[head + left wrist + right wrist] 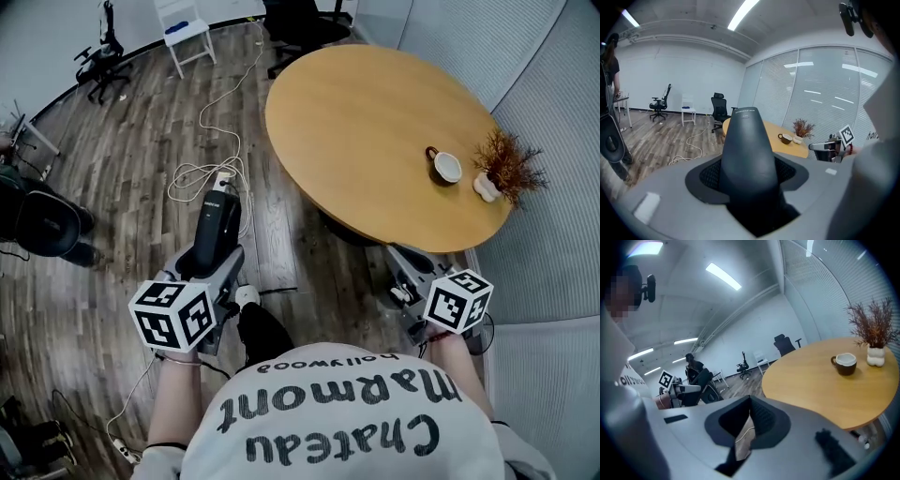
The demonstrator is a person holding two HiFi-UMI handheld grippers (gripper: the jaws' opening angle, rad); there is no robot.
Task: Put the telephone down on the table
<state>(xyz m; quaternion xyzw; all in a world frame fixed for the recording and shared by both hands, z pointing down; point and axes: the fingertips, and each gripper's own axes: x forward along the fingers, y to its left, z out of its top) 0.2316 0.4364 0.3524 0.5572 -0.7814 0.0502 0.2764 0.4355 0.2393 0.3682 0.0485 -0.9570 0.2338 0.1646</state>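
The telephone is a black handset, held upright over the wooden floor with my left gripper shut on its lower part. In the left gripper view it fills the middle between the jaws and points toward the table. The round wooden table stands ahead and to the right, apart from the handset. My right gripper hovers just under the table's near edge, shut with nothing in it; its pads meet at the tip, and floor shows through a thin gap behind them.
A brown cup and a small vase of dried twigs stand near the table's right edge. A white cable lies on the floor ahead of the left gripper. Office chairs and a white chair stand farther off. A person stands at the left.
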